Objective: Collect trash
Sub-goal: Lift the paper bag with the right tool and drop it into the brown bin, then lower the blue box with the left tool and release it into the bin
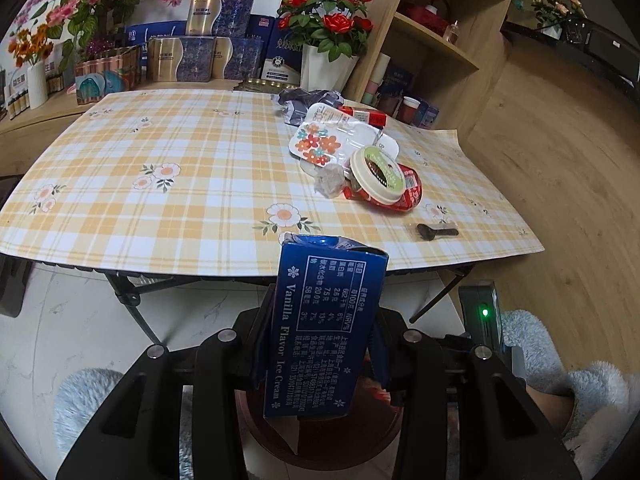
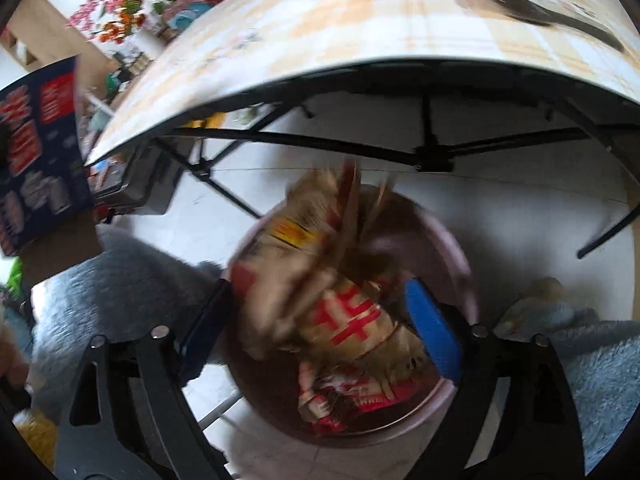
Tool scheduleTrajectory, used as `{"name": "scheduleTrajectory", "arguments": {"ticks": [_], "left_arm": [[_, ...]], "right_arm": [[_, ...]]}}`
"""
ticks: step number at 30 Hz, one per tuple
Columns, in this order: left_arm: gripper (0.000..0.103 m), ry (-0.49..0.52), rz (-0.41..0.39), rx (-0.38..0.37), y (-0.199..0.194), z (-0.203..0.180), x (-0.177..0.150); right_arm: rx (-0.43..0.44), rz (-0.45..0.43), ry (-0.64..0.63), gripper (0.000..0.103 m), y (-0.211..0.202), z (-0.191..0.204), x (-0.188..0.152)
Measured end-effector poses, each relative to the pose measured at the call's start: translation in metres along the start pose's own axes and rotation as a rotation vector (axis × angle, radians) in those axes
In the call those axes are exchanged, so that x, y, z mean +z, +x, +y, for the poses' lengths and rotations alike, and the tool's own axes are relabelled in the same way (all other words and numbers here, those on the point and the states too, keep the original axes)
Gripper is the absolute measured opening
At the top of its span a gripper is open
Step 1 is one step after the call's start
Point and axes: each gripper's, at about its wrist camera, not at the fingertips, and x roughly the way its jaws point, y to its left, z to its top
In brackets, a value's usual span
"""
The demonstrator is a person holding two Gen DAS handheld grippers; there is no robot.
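The blue ice cream carton [image 1: 324, 332], printed "Vanilla Flavor Ice Cream", stands upright between the 2 fingers of the left claw [image 1: 316, 344], which is closed on its sides and holds it in the air just off the near edge of the bench [image 1: 120, 216], above a dark round bin [image 1: 320, 446] on the floor. In the right wrist view the same carton [image 2: 40, 152] appears at the far left. The right claw [image 2: 320, 316] is spread wide with nothing between its fingers, its blue pad [image 2: 432, 332] showing, and it hangs over the pink-rimmed bin [image 2: 460, 264], where a crumpled tan and red wrapper [image 2: 320, 280], blurred, lies partly inside. On the plaid flowered cloth, more trash sits in a heap on the right side: a flower-print plastic tray [image 1: 320, 142], a round lidded cup [image 1: 376, 174] resting on a red wrapper [image 1: 410, 196], and a crumpled grey wad [image 1: 330, 180]. A small dark scoop [image 1: 434, 233] lies apart near the front edge.
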Motion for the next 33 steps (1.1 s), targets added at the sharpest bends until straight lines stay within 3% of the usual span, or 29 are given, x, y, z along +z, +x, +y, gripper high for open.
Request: {"name": "scheduleTrajectory", "arguments": {"ticks": [5, 14, 18, 25, 30, 32, 33], "left_arm": [[0.039, -0.014, -0.011, 0.021, 0.009, -0.001, -0.011], [0.039, 0.036, 0.074, -0.043, 0.037, -0.016, -0.026], [0.039, 0.071, 0.141, -0.060, 0.055, -0.024, -0.034], [0.039, 0.062, 0.230, -0.052, 0.079, -0.020, -0.043], [0.041, 0.051, 0.240, -0.049, 0.080, -0.018, -0.045], [0.046, 0.062, 0.230, -0.051, 0.078, -0.021, -0.044], [0.053, 0.065, 0.229, -0.050, 0.078, -0.022, -0.043]], "right_arm": [[-0.040, -0.091, 0.041, 0.095, -0.020, -0.011, 0.003], [-0.214, -0.405, 0.097, 0.097, -0.090, -0.023, 0.005], [-0.296, -0.499, 0.106, 0.097, -0.111, -0.025, 0.005], [-0.302, -0.458, 0.126, 0.097, -0.100, -0.032, 0.008], [-0.304, -0.456, 0.110, 0.097, -0.099, -0.029, 0.004], [-0.304, -0.453, 0.109, 0.097, -0.098, -0.028, 0.003], [-0.305, -0.450, 0.110, 0.097, -0.097, -0.029, 0.003]]}}
